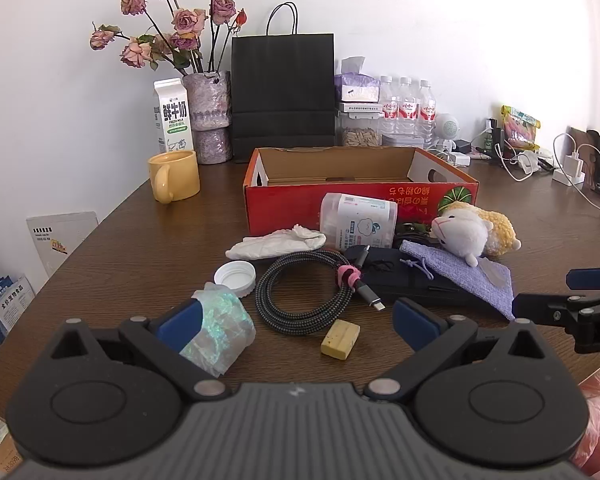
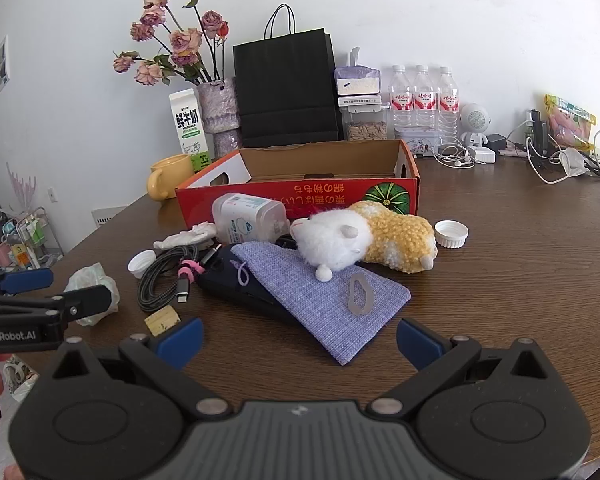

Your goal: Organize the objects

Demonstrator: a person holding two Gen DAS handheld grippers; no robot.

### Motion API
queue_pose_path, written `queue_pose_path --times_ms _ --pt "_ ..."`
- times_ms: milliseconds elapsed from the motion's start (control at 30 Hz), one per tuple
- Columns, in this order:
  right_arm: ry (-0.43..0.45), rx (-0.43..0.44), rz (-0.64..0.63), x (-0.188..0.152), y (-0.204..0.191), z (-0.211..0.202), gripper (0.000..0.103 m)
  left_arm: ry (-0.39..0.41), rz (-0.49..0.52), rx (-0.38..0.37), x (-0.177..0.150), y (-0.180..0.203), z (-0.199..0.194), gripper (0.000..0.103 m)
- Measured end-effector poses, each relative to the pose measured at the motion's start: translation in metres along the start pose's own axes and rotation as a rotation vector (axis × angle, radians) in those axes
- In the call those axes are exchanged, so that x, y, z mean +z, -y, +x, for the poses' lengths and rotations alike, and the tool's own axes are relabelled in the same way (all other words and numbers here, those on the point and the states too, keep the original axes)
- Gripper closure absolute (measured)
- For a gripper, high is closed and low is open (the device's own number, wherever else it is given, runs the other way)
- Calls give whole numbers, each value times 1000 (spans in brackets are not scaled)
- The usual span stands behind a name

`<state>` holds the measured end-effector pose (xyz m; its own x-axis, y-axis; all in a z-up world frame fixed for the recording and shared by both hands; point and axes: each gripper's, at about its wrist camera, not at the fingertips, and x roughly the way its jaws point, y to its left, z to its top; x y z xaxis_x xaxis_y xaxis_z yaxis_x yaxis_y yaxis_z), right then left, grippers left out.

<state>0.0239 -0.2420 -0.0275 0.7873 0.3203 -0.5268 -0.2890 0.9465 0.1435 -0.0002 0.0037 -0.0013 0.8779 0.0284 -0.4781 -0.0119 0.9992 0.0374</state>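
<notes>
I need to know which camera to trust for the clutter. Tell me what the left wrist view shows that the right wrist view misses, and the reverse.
Only the left wrist view shows the yellow mug whole. Only the right wrist view shows a second white cap right of the plush toy. Both show the red box, coiled cable, purple pouch and both open grippers: left, right.

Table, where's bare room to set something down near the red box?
Bare table lies right of the plush toy and white cap. Also free: between the yellow mug and red box. Crowded: in front of the box around the coiled cable.
</notes>
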Motion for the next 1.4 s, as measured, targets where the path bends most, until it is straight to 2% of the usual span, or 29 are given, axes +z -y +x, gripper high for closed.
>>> queue_pose_path --times_ms 1400 --pt "-1 -3 -1 0 -2 -1 0 3 -1 -4 1 2 -3 0"
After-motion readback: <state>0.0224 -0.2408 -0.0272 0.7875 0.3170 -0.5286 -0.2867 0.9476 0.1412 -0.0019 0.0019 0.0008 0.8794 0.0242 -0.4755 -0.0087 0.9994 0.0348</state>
